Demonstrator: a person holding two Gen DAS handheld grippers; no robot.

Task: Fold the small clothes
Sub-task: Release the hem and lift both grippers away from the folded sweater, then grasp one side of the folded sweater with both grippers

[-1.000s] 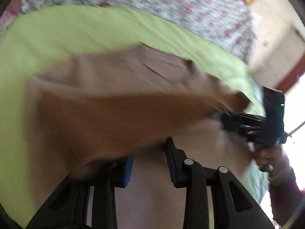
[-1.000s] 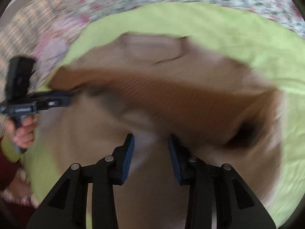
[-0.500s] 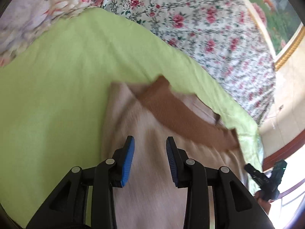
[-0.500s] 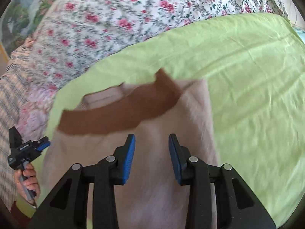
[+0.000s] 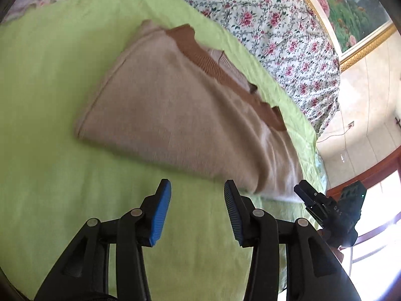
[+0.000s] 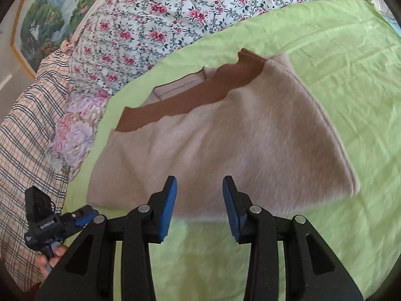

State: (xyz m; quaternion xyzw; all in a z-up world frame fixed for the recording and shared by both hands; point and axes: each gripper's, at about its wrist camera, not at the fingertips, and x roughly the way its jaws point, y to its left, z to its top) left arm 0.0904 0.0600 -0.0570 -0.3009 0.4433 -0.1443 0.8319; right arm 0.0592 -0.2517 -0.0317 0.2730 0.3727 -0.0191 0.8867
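Folded beige sweater (image 5: 180, 115) on green sheet (image 5: 50, 100); left claw (image 5: 198, 200) opening, empty; right claw (image 6: 199, 195) released, empty.

The right gripper (image 5: 304, 193), seen in the left wrist view, bears the white letters "DAS" on its black body. The left gripper (image 6: 86, 213), in the right wrist view, carries a white label too blurred to read.

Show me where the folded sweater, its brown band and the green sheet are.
Folded sweater (image 6: 245, 135): right wrist view, middle of the beige top layer.
Brown band (image 6: 200, 95): right wrist view, mid-length of the strip.
Green sheet (image 5: 50, 80): left wrist view, bare area left of the sweater.
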